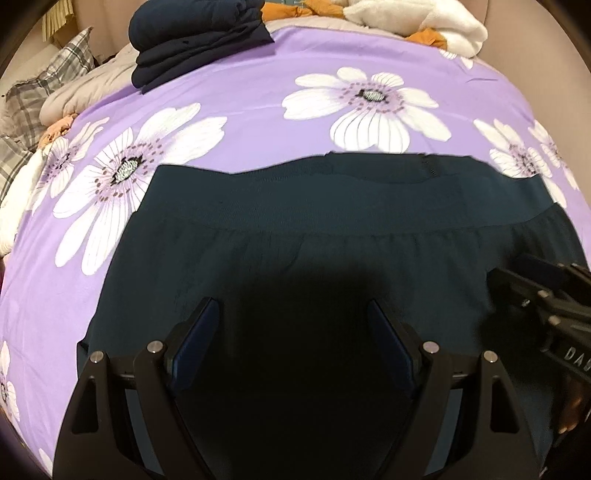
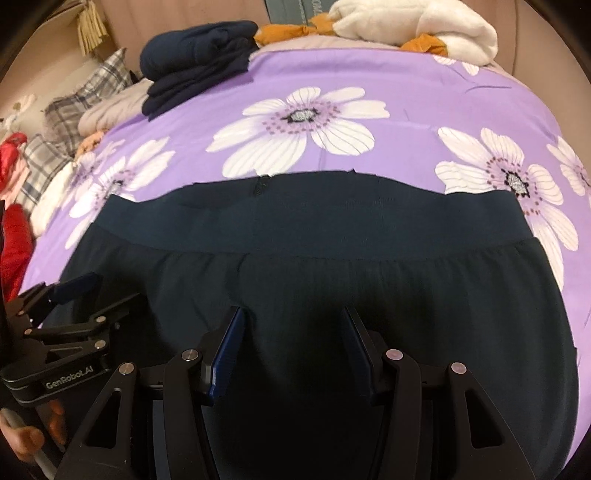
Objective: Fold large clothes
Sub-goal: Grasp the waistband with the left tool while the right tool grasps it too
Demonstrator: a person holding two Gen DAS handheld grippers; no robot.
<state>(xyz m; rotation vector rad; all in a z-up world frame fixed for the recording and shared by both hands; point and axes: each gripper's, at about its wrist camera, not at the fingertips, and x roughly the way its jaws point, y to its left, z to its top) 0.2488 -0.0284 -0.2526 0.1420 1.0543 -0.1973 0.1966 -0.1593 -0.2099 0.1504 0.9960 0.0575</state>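
Note:
A dark teal garment with a wide ribbed waistband lies flat on the purple flowered bed sheet; it also shows in the right wrist view. My left gripper is open and empty, hovering just above the garment's body below the waistband. My right gripper is open and empty over the same garment, to the right of the left one. The right gripper shows at the right edge of the left wrist view; the left gripper shows at the left of the right wrist view.
A stack of folded navy clothes sits at the far left of the bed. A white fleece and orange cloth lie at the far edge. Plaid pillows and a red item lie to the left.

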